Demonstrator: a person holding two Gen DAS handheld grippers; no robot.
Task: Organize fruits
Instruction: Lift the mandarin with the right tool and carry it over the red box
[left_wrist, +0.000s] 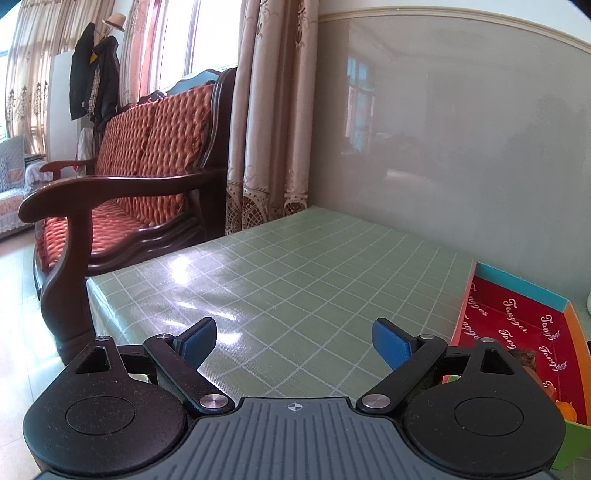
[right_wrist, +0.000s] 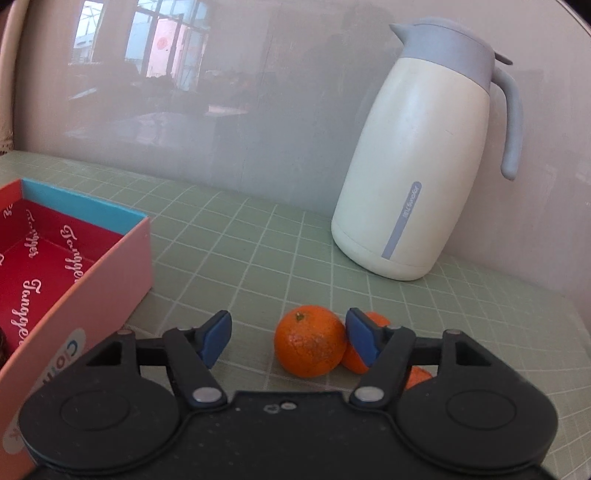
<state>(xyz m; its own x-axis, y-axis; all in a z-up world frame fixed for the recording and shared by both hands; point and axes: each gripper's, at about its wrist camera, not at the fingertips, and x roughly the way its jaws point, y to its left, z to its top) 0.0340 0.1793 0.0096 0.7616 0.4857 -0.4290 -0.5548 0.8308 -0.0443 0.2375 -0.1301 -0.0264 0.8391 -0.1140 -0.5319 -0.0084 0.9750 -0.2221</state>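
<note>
L tool (left_wrist: 293, 341): fingers spread, nothing between, over bare green tabletop (left_wrist: 295, 266); box (left_wrist: 517, 325) at its right, w/ some fruit partly hidden in the near end. R tool (right_wrist: 290, 341): also spread, empty. Front orange (right_wrist: 309, 339) sits on tabletop between fingers but off-centre, close against R pad (right_wrist: 360, 339); two more oranges (right_wrist: 369, 354) crowd behind that pad. Risk: closing now likely shoves fruit sideways or nips the neighbour; round, prob rolls toward jug (right_wrist: 417, 166).
</note>
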